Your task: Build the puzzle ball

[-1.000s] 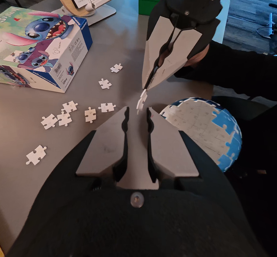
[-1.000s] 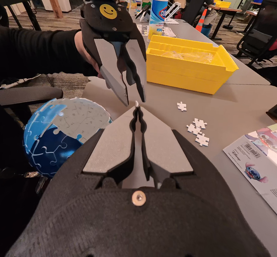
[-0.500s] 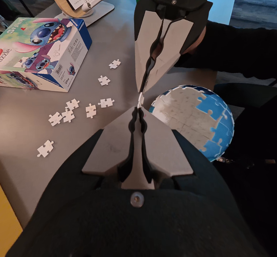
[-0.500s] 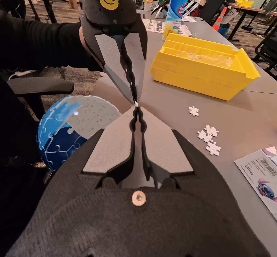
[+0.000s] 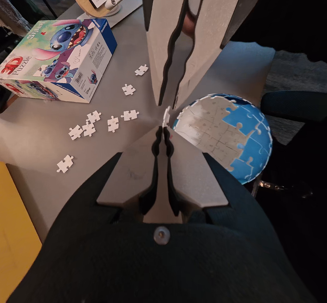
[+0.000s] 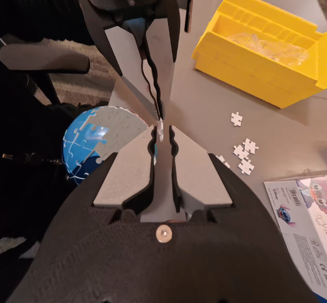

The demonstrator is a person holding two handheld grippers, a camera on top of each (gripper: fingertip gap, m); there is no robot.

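Left wrist view showed the left gripper (image 5: 163,128) pinched shut on a white puzzle piece (image 5: 166,117), the partly built puzzle ball (image 5: 230,135) sitting off the table's near edge and loose pieces (image 5: 113,123) lying near the puzzle box (image 5: 58,61). Right wrist view showed the right gripper (image 6: 162,128) parted, jaws either side of the piece without clamping it, the ball (image 6: 85,142) unfinished, so several pieces remained to fit.

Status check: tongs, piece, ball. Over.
Left tongs shut on puzzle piece. Right tongs open, piece between the tips. Ball part-built, beside the tongs. Nothing blocking.
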